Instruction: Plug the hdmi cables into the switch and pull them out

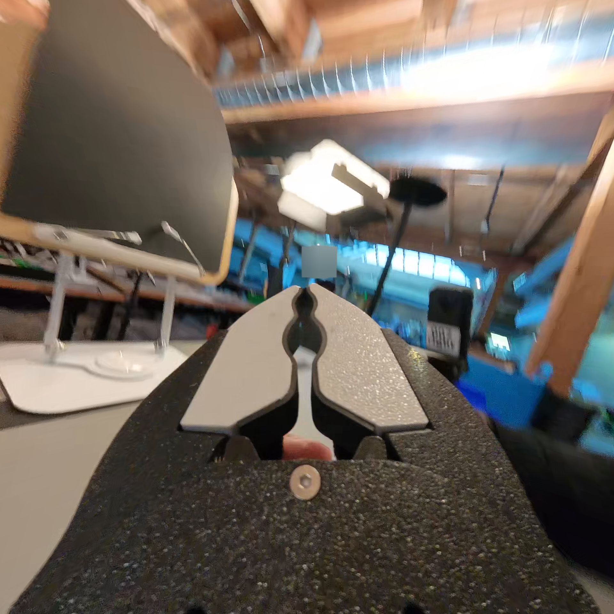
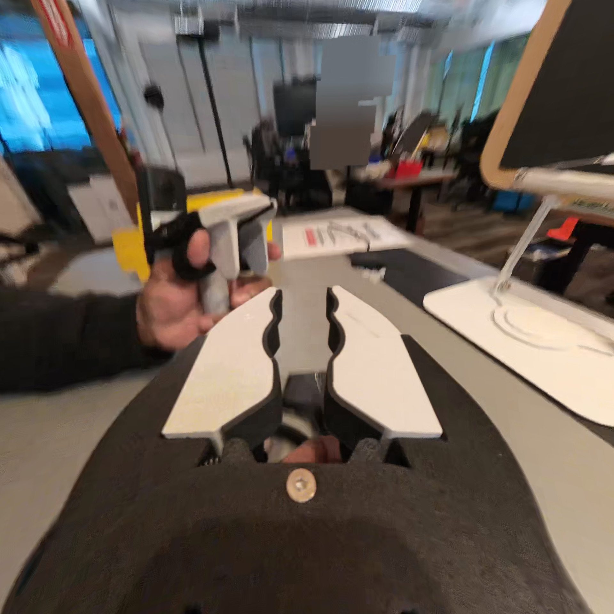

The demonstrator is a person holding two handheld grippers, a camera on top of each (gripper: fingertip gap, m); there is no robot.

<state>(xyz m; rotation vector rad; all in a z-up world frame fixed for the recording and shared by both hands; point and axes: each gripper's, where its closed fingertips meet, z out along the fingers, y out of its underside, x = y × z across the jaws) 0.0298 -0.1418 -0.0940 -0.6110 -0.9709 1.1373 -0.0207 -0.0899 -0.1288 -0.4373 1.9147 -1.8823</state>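
Open-plan office/lab, desks (image 2: 415, 179) w/ clutter, monitor on stand (image 2: 564, 99), exposed wood beams (image 1: 571, 265), big windows (image 1: 425, 262)

Stand base (image 2: 518, 349) on table (image 2: 83, 442), right of right gripper (image 2: 304, 292); panel (image 2: 558, 99) above base; left gripper (image 2: 239, 229), hand-held, ahead left.

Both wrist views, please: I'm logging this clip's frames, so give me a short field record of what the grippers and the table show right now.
left gripper: shut, empty, raised and aimed out into the room
right gripper: open, empty, above the grey table
left hand: seen in the right wrist view, gripping the other gripper's handle
mirror on stand: tilted, wood-rimmed, on a white base
white sheet: lying farther back on the table
HDMI cables, switch: not identifiable in either view
image quality: heavy motion blur
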